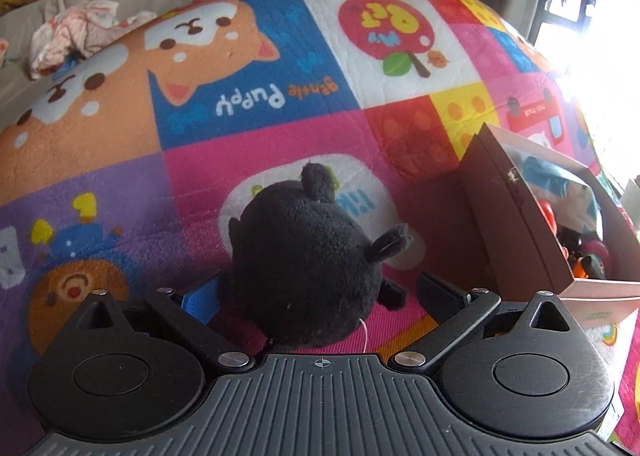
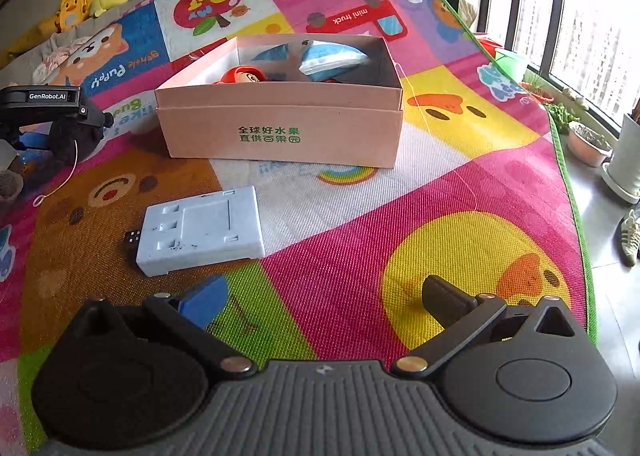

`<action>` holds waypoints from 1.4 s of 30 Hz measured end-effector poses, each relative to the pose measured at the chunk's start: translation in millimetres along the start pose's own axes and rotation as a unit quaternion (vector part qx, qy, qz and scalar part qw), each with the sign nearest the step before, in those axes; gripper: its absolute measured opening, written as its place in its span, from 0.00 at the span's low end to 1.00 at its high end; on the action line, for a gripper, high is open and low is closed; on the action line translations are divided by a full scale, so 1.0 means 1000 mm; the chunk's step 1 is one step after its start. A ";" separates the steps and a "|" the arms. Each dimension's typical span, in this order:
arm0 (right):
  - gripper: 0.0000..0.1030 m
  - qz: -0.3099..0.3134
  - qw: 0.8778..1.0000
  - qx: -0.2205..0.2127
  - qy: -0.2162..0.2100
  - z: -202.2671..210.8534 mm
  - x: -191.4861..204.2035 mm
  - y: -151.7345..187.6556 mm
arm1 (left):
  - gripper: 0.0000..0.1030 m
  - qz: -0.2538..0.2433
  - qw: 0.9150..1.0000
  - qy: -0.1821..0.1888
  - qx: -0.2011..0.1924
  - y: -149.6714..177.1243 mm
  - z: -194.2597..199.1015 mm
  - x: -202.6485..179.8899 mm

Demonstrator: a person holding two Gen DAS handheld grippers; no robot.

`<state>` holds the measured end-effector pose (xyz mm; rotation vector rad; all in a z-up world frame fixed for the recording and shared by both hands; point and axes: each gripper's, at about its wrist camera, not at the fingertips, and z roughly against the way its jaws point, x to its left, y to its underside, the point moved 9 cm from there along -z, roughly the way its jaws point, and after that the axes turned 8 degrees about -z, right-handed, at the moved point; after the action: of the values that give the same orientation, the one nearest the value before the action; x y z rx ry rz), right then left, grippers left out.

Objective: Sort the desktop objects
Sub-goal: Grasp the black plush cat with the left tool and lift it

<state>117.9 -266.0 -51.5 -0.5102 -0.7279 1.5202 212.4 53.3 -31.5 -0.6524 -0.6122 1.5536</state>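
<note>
Where the cartoon-printed play mat (image 2: 400, 240) fills nearly the whole of both views, everything else sits on it. In the right wrist view a pink cardboard box (image 2: 280, 128) with green Chinese print stands at upper centre, open at the top; inside it lie a blue-and-white soft packet (image 2: 332, 58) at the right and a red round-headed toy (image 2: 244, 77) at the left, with other contents too hidden to name. The left wrist view shows the same box (image 1: 520, 224) at the right edge, holding red, orange and teal items that cannot be told apart. A pale blue moulded foam tray (image 2: 200, 230) lies flat at centre left of the right wrist view, well in front of the box, with a small black dice (image 2: 133, 237) touching its left edge.

The black plush toy (image 1: 308, 252) fills the lower centre of the left wrist view, between the fingers of the left gripper (image 1: 320, 298): the blue pad presses its left side, while the black finger at the right stands a little apart from the body, near a small plush limb, so a firm grasp cannot be told. A thin white cord (image 2: 60, 180) hangs from the toy at the left edge of the right wrist view.

The right gripper (image 2: 324, 296) hovers over the mat at lower centre, fingers spread wide and holding nothing.
</note>
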 end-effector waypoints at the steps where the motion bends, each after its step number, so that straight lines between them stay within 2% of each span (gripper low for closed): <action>1: 1.00 0.000 1.000 0.000 0.000 0.000 0.000 0.000 | 1.00 0.000 1.000 0.002 0.010 0.001 -0.005 -0.001; 4: 1.00 0.000 1.000 -0.001 0.002 0.000 0.000 0.000 | 0.99 0.011 1.000 -0.007 0.024 -0.002 -0.017 -0.001; 7: 1.00 -0.002 1.000 -0.001 0.001 0.000 0.000 0.000 | 0.97 0.012 1.000 -0.019 0.012 -0.011 -0.023 0.004; 8: 1.00 -0.002 1.000 -0.001 0.001 0.000 0.000 0.000 | 0.82 -0.001 1.000 -0.023 0.007 -0.012 -0.022 0.003; 9: 1.00 -0.002 1.000 -0.002 0.001 0.000 0.000 0.000 | 0.75 -0.019 0.999 -0.031 0.006 -0.013 -0.020 0.004; 12: 1.00 -0.003 1.000 -0.002 -0.001 0.000 0.000 0.000 | 0.74 -0.080 0.996 -0.024 0.001 -0.012 -0.007 -0.001; 14: 1.00 -0.003 1.000 -0.002 -0.001 -0.001 0.001 0.000 | 0.74 -0.150 0.988 -0.030 -0.018 -0.010 0.009 -0.011; 15: 1.00 -0.005 1.000 -0.002 -0.002 -0.001 0.000 0.000 | 0.74 -0.207 0.977 -0.036 -0.036 -0.009 0.022 -0.020; 17: 1.00 -0.008 1.000 -0.001 -0.004 -0.001 0.000 0.000 | 0.74 -0.321 0.943 -0.053 -0.073 -0.003 0.044 -0.040; 18: 1.00 -0.008 1.000 -0.001 -0.004 -0.001 0.000 0.000 | 0.74 -0.390 0.914 -0.069 -0.091 0.004 0.055 -0.052; 20: 1.00 -0.007 1.000 -0.001 -0.003 -0.001 -0.001 0.000 | 0.75 -0.489 0.861 -0.090 -0.107 0.022 0.068 -0.072; 22: 1.00 -0.007 1.000 -0.001 -0.003 -0.001 -0.001 0.000 | 0.76 -0.543 0.831 -0.075 -0.100 0.044 0.072 -0.090; 23: 1.00 -0.007 1.000 -0.002 -0.002 -0.001 -0.001 0.000 | 0.77 -0.558 0.823 -0.055 -0.092 0.056 0.072 -0.098; 24: 1.00 -0.006 1.000 -0.002 -0.002 -0.001 -0.001 0.000 | 0.78 -0.566 0.820 -0.034 -0.084 0.066 0.073 -0.106; 26: 1.00 -0.007 1.000 -0.001 -0.003 -0.001 -0.001 0.000 | 0.87 -0.562 0.823 0.002 -0.081 0.078 0.074 -0.119; 27: 1.00 -0.007 1.000 -0.001 -0.003 -0.001 -0.001 0.000 | 0.88 -0.552 0.829 0.015 -0.086 0.081 0.076 -0.125; 29: 1.00 -0.007 1.000 -0.001 -0.002 -0.001 -0.001 0.000 | 0.93 -0.524 0.845 0.056 -0.093 0.084 0.083 -0.136; 31: 1.00 -0.007 1.000 -0.001 -0.003 -0.001 -0.001 0.000 | 0.94 -0.479 0.865 0.111 -0.100 0.084 0.095 -0.147; 33: 1.00 -0.007 1.000 -0.001 -0.003 -0.001 -0.001 0.000 | 0.95 -0.435 0.880 0.160 -0.101 0.083 0.106 -0.155; 35: 1.00 -0.007 1.000 -0.001 -0.003 -0.001 -0.001 0.000 | 0.96 -0.398 0.890 0.200 -0.096 0.085 0.118 -0.158; 37: 1.00 -0.007 1.000 -0.001 -0.003 -0.001 -0.001 0.000 | 0.96 -0.364 0.896 0.239 -0.085 0.090 0.131 -0.159; 39: 1.00 -0.007 1.000 -0.001 -0.003 -0.001 -0.001 0.000 | 0.96 -0.340 0.897 0.273 -0.068 0.102 0.142 -0.159; 42: 1.00 -0.006 1.000 -0.001 -0.002 -0.001 -0.001 0.001 | 0.96 -0.327 0.899 0.284 -0.059 0.119 0.156 -0.155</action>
<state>118.4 -267.2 -52.7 -0.5041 -0.7354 1.5103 26.9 -111.3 -0.1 -0.8398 -0.4117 0.6507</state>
